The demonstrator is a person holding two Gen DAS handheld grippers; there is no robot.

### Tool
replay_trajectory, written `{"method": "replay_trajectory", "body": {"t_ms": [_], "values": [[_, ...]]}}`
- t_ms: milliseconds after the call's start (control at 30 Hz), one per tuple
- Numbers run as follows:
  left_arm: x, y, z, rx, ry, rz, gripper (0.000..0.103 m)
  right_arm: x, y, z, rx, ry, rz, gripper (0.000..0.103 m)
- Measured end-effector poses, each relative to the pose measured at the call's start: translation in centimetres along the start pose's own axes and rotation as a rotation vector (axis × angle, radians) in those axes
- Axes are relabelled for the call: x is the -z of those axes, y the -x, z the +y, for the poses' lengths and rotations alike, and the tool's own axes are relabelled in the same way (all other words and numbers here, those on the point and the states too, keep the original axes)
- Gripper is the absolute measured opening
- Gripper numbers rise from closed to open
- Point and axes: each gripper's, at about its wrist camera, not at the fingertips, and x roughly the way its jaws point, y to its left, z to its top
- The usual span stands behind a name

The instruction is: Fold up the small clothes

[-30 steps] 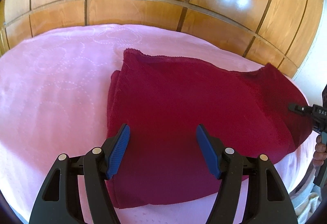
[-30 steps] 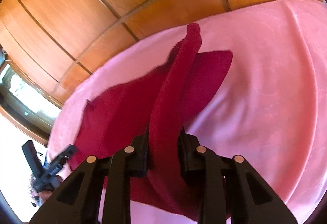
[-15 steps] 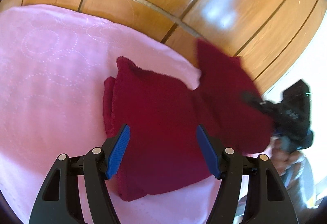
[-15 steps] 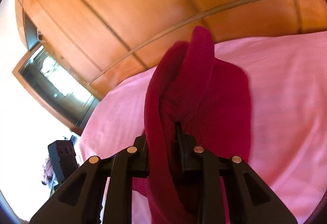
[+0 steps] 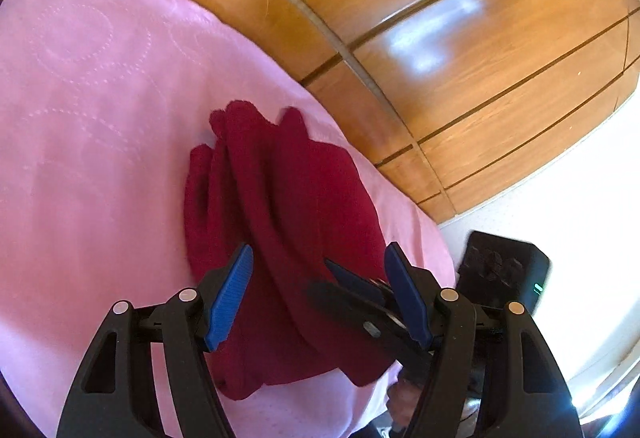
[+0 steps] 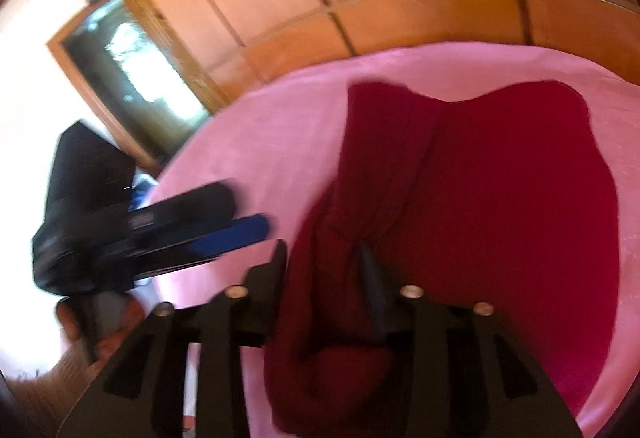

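Comparing with a second ago, you see the red cloth [image 5: 296, 238] no longer spread flat: its right half is now folded over onto the left, making a bunched, narrower pile on the pink sheet [image 5: 92, 142]. Your left gripper [image 5: 320, 290] hovers over the near edge of the pile, jaws wide apart as before, blue pads [image 5: 230, 298] clear of the cloth and holding nothing. Your right gripper [image 6: 324, 270], which pinched a raised fold a second ago, has swung across to sit just beside the left; in the left view its fingers [image 5: 360, 302] cross in front of the left gripper's right pad. Its jaws have just been opening; a fold of cloth lies between them, slack and draped over one finger. Wood panels [image 5: 460, 50] stand behind the sheet.
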Motion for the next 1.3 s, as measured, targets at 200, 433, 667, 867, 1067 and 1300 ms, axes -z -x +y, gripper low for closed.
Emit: {"method": "replay_trajectory", "body": {"t_ms": [200, 433, 667, 867, 1067, 1300], "values": [[-1.2, -1.5, -0.5, 0.024, 0.038, 0.052, 0.067, 2.4, 4.9, 0.4, -0.063, 0.021, -0.038, 0.059], [-1.4, -3.6, -1.6, -0.049, 0.035, 0.165, 0.066, 5.9, 7.6, -0.8, -0.001, -0.008, -0.063, 0.061], [-1.0, -5.6, -2.6, -0.168, -0.005, 0.242, 0.075, 6.4, 6.2, 0.6, 0.043, 0.014, -0.069, 0.068], [-0.6, -5.9, -3.3, -0.345, -0.138, 0.205, 0.011, 6.8, 4.3, 2.0, 0.057, 0.046, -0.052, 0.075], [-0.4, -4.7, -2.8, -0.487, -0.272, 0.158, 0.010, 6.3, 8.7, 0.8, -0.083, -0.012, -0.102, 0.074], [-0.3, -5.5, -0.9, -0.516, -0.289, 0.148, 0.010, 5.6, 7.6, -1.7, 0.002, -0.048, -0.052, 0.054]]}}
